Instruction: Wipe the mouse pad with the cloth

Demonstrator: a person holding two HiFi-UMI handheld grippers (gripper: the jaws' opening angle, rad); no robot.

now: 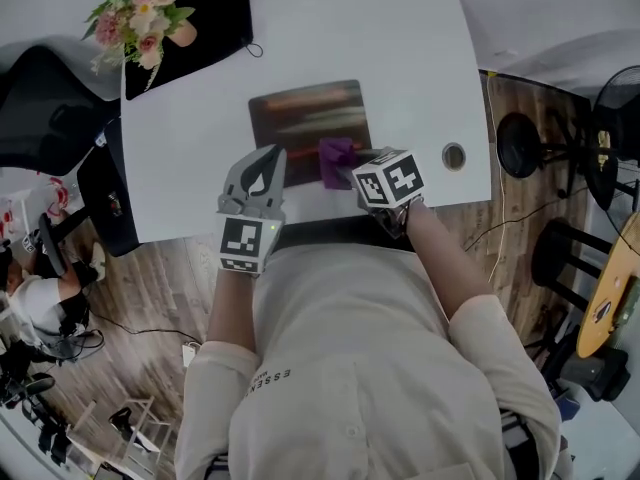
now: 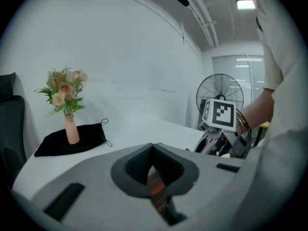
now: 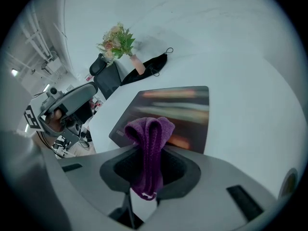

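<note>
Main risk: the pad [image 1: 308,118] lies loose on the smooth white table [image 1: 400,48], so a hard stroke could drag it. My left gripper [image 1: 262,158], jaws pressed together on nothing, is at the pad's near left corner; I cannot tell that it pins it.

Lesser risk: my right gripper [image 3: 147,177] pinches only a narrow fold of the purple cloth [image 3: 148,143] over the pad's near edge, and the fold could pull free.

Room: wood floor, fan [image 1: 615,108] right, chair [image 1: 45,108] left.

Table: flowers [image 1: 140,13] and a black mask [image 1: 200,28] at the far left, well apart from the pad.
</note>
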